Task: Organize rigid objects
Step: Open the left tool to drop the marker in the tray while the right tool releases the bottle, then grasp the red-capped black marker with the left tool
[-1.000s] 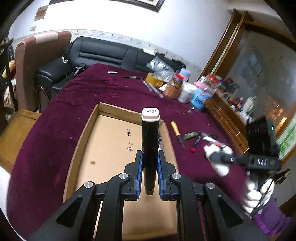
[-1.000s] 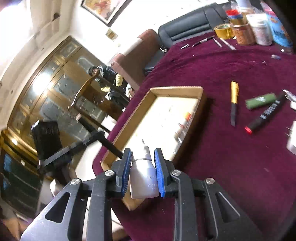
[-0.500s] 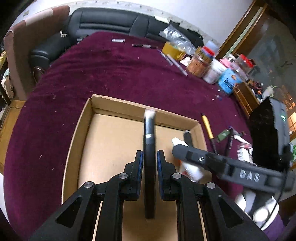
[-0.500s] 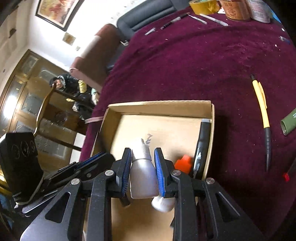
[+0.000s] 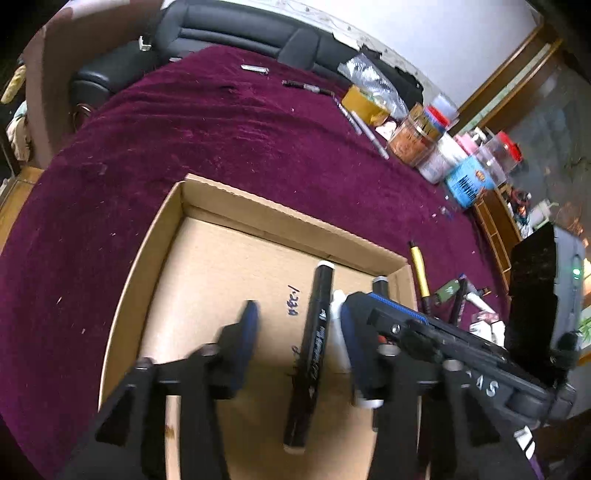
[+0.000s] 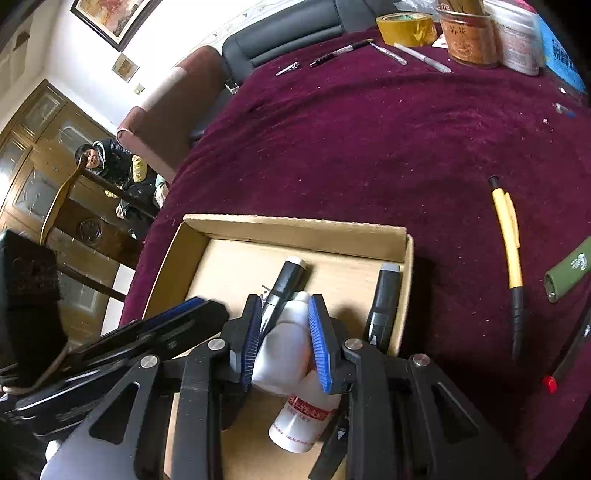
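An open cardboard box (image 5: 258, 206) lies on the maroon cloth. My left gripper (image 5: 299, 332) hangs over it with its jaws opening. A black marker (image 5: 314, 343) lies loose between the blurred fingers, and no pad touches it. In the right wrist view that marker (image 6: 288, 280) rests on the floor of the box (image 6: 295, 225). My right gripper (image 6: 284, 310) is shut on a small white bottle (image 6: 284, 343) just above the box. Below it lie a red-labelled white bottle (image 6: 306, 417) and a grey-capped black marker (image 6: 384, 302) along the right wall.
Right of the box on the cloth lie a yellow pen (image 6: 508, 236), a green tube (image 6: 569, 273) and a red-tipped marker (image 6: 565, 365). A tape roll (image 6: 406, 22), jars (image 6: 469, 40) and several pens line the far edge. A person (image 6: 96, 155) sits beyond the table.
Both grippers came down over the box. The left jaws spread and let go of the black marker, which now lies in the box. The right gripper still grips the white bottle.
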The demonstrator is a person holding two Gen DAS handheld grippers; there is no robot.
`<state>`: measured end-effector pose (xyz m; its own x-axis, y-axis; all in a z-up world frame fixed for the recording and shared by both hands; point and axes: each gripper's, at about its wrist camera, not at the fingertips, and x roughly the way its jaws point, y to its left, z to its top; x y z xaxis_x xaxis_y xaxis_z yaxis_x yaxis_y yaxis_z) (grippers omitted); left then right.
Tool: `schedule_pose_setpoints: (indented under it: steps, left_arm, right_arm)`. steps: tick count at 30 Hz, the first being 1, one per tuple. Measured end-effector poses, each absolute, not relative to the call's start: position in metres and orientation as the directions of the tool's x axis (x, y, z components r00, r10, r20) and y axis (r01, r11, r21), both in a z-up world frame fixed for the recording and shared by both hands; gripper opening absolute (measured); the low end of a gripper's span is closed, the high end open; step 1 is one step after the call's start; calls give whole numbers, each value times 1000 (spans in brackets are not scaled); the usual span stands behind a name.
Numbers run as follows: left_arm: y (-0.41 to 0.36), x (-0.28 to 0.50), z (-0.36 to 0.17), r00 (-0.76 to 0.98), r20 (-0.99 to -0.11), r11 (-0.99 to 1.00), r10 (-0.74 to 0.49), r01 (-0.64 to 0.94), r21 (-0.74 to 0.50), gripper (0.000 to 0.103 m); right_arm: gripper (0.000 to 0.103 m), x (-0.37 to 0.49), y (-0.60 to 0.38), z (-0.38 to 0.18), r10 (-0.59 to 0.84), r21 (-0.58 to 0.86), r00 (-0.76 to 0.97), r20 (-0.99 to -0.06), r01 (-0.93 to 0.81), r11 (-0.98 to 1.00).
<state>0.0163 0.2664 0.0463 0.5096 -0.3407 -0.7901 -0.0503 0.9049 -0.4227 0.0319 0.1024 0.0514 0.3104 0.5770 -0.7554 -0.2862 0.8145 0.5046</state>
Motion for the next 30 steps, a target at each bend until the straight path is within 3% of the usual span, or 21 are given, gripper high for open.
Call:
schedule_pose_setpoints:
  steps: [4,8,9,11,12,13,19,24,26,28,30]
  left_arm:
    - [264,-3,59,534,-775,904,-338,-45,-425,52]
    - [253,-22,74,556,-767,917,-320,-21,-397,58]
    - [247,-27,80,562,-763,921,-319,-6,-389,61]
    - [237,-33,86,566,-757,923,-325,17,-384,64]
    - [229,-35,90,566,-755,924,-331,32,-381,64]
    - [222,-38,93,563,-755,925,-336,45,-377,64]
    - [160,-40,110,536,-769,935,-348,146,-322,64]
    - [103,-20,103,490,-802,940,-341,197,-280,65]
    - [85,-12,95,468,-818,942,-333,201,-269,65]
    - [62,-2,85,446,-834,943,-325,219,-250,65]
    - [38,5,78,440,-845,945,-304,254,-208,64]
  right_arm:
    - [24,23,88,71,584,489,372,-721,-324,810]
    - [24,-3,51,105,522,374,524,-673,-367,852]
    - [29,-11,39,112,488,330,579,-653,-363,871]
    - [52,-26,12,124,393,227,703,-592,-323,919]
    - [76,-32,-3,127,346,186,757,-554,-293,938]
    - [86,-35,-21,126,293,152,799,-525,-250,956]
    - [85,-17,-115,105,140,179,788,-599,-39,983]
    - [85,-8,-176,81,53,208,799,-599,91,974]
    - [85,-11,-193,70,34,229,813,-582,124,965]
    - [85,-6,-198,60,39,250,781,-623,152,956]
    - [85,0,-202,56,112,317,760,-640,129,939]
